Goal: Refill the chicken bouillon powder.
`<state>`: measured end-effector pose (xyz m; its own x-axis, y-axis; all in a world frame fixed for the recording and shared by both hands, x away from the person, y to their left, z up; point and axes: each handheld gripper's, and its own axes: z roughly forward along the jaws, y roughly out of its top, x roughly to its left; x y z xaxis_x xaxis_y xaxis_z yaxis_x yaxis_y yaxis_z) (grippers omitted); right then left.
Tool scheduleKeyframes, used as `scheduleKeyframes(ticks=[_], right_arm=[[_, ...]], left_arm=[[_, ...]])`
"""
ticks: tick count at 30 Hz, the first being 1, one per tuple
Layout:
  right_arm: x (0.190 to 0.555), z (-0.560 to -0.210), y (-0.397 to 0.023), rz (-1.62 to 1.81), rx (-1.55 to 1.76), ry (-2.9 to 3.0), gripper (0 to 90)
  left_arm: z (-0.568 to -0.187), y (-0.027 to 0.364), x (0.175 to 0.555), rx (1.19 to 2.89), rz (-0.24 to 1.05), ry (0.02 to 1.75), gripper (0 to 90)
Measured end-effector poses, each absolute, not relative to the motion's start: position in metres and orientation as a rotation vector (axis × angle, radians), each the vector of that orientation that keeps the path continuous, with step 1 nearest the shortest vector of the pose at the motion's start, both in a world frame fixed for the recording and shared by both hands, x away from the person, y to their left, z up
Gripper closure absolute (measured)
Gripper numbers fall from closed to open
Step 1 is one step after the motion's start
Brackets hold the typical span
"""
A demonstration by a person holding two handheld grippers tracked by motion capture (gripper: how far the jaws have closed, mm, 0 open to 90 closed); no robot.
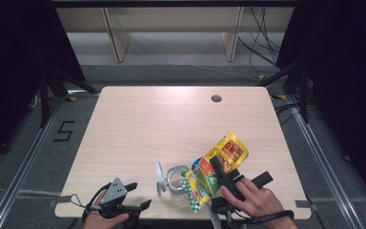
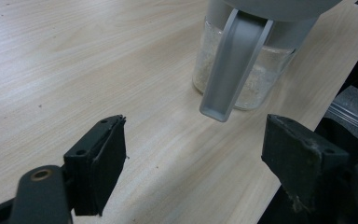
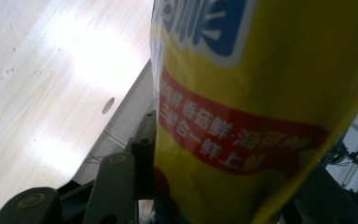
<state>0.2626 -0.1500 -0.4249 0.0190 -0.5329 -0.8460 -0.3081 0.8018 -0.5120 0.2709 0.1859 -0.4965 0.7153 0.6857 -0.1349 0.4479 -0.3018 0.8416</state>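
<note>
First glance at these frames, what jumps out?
The bright yellow pouch, clamped in the right gripper and tipped over the clear jar at the table's near edge. The jar holds pale grains, and its grey lid is flipped open to its left. The left gripper waits at the near left corner with its jaws apart and nothing between them.
</note>
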Motion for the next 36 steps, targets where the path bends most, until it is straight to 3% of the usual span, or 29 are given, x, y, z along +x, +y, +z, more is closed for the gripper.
scheduleKeyframes(ticks=[36], right_arm=[[0.2617, -0.4276, -0.1445, -0.222, -0.722, 1.587, 56.3]], left_arm=[[-0.496, 0.1873, 0.272, 1.953, 0.31, 0.87, 21.1]])
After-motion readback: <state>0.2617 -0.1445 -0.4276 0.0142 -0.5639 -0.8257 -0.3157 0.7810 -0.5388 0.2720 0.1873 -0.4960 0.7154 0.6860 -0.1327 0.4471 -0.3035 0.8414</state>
